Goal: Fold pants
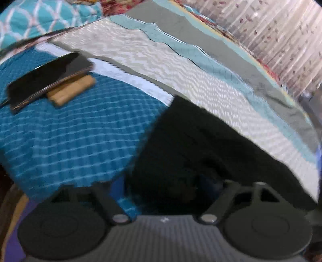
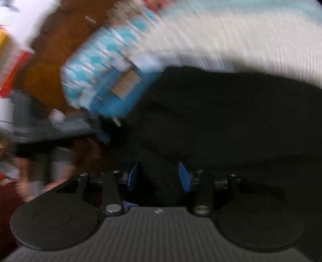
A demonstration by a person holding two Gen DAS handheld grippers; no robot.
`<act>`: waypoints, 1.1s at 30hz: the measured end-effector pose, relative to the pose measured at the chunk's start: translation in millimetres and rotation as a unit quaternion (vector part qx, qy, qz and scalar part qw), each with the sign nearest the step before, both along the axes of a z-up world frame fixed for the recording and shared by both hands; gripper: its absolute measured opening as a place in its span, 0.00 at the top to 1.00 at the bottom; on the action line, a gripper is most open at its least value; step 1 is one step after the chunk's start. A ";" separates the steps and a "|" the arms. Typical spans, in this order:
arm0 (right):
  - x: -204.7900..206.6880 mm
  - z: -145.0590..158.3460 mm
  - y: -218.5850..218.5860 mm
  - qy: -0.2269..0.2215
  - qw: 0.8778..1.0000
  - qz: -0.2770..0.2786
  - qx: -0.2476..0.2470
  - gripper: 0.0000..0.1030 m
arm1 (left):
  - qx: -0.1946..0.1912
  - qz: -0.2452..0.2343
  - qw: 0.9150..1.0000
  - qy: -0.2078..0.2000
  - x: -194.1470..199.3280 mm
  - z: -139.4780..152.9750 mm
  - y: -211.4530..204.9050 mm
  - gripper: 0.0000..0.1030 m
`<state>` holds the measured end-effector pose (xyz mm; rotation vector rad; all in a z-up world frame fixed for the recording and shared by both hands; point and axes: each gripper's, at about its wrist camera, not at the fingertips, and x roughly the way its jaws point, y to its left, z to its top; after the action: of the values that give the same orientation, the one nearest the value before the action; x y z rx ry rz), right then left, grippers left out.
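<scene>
Left wrist view: black pants (image 1: 201,145) are lying on a bed, spreading from the lower middle of the picture up toward the right. The cloth is reading as one dark mass; folds and seams are too dim to tell. One straight edge is running diagonally beside a blue checked blanket (image 1: 70,129), and the upper edge is lying on a white zigzag-textured cover (image 1: 181,66). The left gripper (image 1: 167,189) is hanging just over the near part of the pants. Its fingers are lost against the dark cloth, so I cannot tell how far apart they are standing, nor whether any cloth is caught between them. A dark phone (image 1: 50,78) is resting on the blanket, partly over a small tan block (image 1: 70,91). A teal patterned pillow (image 1: 48,18) is sitting at the top left.

Right wrist view: heavy blur is smearing everything. The pants (image 2: 231,112) are filling the middle and right of the picture as a flat black shape against the white cover (image 2: 231,34). The right gripper (image 2: 159,177) is showing two blue fingers (image 2: 133,177) standing partly apart, with black cloth showing between them; whether the pads are pressing on it I cannot tell. The teal pillow (image 2: 100,66) is appearing at the upper left.

No containers are showing in either view.
</scene>
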<state>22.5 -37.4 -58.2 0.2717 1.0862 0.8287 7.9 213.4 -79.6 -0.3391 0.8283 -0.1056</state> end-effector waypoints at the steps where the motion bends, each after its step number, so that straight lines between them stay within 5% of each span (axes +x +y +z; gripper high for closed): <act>1: 0.3 -5.0 -0.5 -0.010 0.999 -0.020 0.027 0.54 | 0.032 0.007 0.999 -0.001 3.0 1.2 -10.4 0.57; 4: 3.7 8.1 -20.7 0.016 0.997 -0.033 0.068 0.53 | 0.071 0.008 0.996 -0.051 -5.7 23.6 -17.2 0.70; 7: -3.3 28.3 -85.9 -0.026 0.991 -0.097 0.091 0.53 | 0.098 0.012 0.993 -0.057 -12.2 36.0 -14.0 0.71; 10: -26.1 29.2 -176.9 -0.059 0.971 -0.215 0.087 0.50 | 0.115 0.017 0.993 -0.016 -13.6 18.9 -11.4 0.63; 12: -53.7 23.5 -243.9 -0.069 0.946 -0.306 0.077 0.50 | 0.100 0.018 0.995 -0.004 -25.0 16.3 -7.6 0.56; 15: -115.2 17.7 -340.5 -0.099 0.879 -0.465 0.042 0.47 | 0.068 0.030 0.997 -0.004 -50.5 33.1 4.1 0.40; 17: -170.8 11.8 -401.1 -0.124 0.794 -0.595 0.027 0.38 | 0.051 0.047 0.998 -0.011 -63.0 47.6 10.1 0.38; 19: -208.4 0.0 -439.8 -0.136 0.726 -0.673 0.029 0.36 | 0.068 0.068 0.995 -0.009 -60.9 60.2 6.2 0.38; 22: -232.9 -25.4 -474.5 -0.129 0.669 -0.729 0.069 0.36 | 0.115 0.089 0.989 -0.015 -51.6 75.7 -16.5 0.41; 25: -233.0 -46.2 -496.0 -0.124 0.646 -0.743 0.123 0.31 | 0.127 0.083 0.988 -0.023 -41.7 85.0 -50.3 0.41; 28: -219.3 -58.9 -510.9 -0.111 0.652 -0.732 0.162 0.26 | 0.160 0.115 0.980 -0.019 -31.7 87.0 -83.7 0.41; 31: -217.5 -58.8 -540.8 -0.122 0.660 -0.723 0.160 0.26 | 0.134 0.133 0.982 0.012 -19.4 75.3 -95.3 0.43; 32: -214.8 -52.1 -549.9 -0.120 0.662 -0.723 0.159 0.43 | 0.126 0.129 0.983 0.026 -16.1 70.7 -98.8 0.45; 33: -211.5 -48.6 -551.1 -0.112 0.667 -0.720 0.157 0.82 | 0.114 0.123 0.985 0.040 -13.9 66.3 -102.6 0.46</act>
<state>-189.0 -588.5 -106.8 1.1086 0.2068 -0.4360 -6.0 110.8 -13.3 -0.2283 0.8627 0.2325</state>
